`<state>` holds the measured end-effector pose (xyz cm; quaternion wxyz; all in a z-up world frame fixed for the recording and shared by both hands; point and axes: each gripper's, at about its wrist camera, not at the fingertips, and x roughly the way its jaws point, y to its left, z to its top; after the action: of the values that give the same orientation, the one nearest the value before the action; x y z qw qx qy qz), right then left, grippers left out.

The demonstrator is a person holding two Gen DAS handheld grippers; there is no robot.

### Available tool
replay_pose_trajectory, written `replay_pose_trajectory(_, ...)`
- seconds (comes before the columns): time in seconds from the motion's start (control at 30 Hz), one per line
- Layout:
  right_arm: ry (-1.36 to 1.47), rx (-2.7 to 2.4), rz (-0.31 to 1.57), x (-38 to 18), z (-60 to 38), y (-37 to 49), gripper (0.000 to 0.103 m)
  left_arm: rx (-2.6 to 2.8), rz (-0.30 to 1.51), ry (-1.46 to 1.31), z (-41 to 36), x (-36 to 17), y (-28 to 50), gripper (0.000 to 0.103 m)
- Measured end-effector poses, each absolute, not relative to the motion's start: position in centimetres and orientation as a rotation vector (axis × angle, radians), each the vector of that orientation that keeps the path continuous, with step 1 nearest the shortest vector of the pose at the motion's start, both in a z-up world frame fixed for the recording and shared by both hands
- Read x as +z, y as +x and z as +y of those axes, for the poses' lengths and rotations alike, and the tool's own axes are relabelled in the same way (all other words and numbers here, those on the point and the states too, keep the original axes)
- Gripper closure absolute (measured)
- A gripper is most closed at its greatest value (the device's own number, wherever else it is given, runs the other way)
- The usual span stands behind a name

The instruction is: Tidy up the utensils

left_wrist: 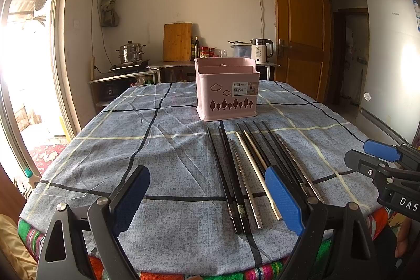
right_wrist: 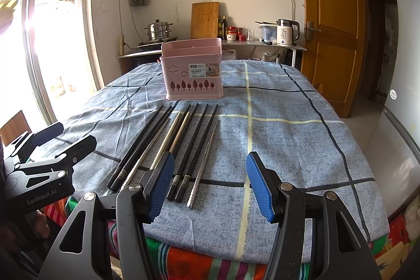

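You are holding the left gripper (left_wrist: 207, 198) and right gripper (right_wrist: 210, 185) spread and empty, the chopsticks (right_wrist: 183, 146) lying just ahead, the pink basket (right_wrist: 193, 70) beyond, so pinch one pair near its thick end.

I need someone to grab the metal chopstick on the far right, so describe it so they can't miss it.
Start at the pink plastic basket on the blue checked tablecloth. In the row of chopsticks before it, take the outermost right one: a thin silver metal chopstick, beside a black pair.
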<state>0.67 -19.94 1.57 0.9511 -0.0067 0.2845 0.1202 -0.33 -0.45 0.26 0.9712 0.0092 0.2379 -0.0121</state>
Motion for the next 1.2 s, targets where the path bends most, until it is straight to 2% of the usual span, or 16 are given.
replay_pose_trajectory(1.2, -0.017, 0.246, 0.585, 1.39, -20.25, 0.90, 0.045, -0.064, 0.509, 0.001, -0.08, -0.10, 0.24, 0.013)
